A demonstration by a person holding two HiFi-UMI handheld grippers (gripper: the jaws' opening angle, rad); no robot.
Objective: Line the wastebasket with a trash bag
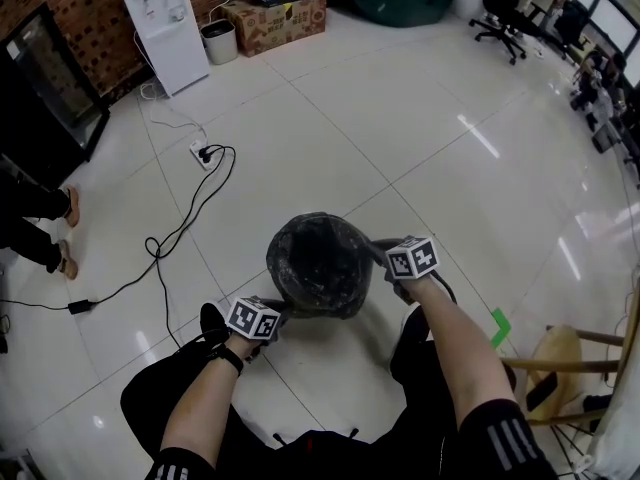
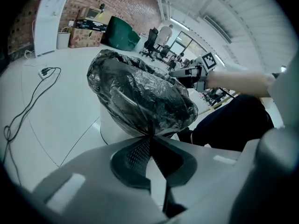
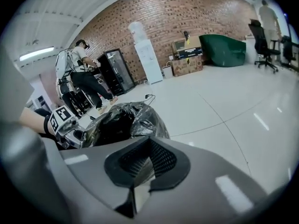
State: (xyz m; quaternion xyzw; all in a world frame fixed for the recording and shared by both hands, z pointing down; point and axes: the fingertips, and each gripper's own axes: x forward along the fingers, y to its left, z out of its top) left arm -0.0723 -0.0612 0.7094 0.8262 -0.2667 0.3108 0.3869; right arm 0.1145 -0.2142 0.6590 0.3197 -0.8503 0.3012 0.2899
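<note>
**tilefan:** Bag question. The black crinkly plastic trash bag [image 1: 318, 263] is draped over the round white wastebasket [image 2: 108, 127], which stands on the glossy white tile floor [image 1: 400, 138]. It looks bunched on top, not really tucked down yet. Which way would the next pull go?

**binliner99:** Depends where the jaws sit. The left gripper [image 2: 149, 141] is at the near-left edge of the rim. Its jaws are fully together with a pinch of film gathered into them, so the bag rises straight ahead of it. The right gripper [image 3: 147, 146] is at the opposite, right-hand edge. Its jaws are closed too, and the bag is just ahead and a bit left of them, but I can't tell if any film is actually caught in there.

So they face each other across the opening, with the basket mouth between them. My guess is each edge has to go outward and down over the rim. Only the left has a sure grip, so I'd check the right one first.
</note>
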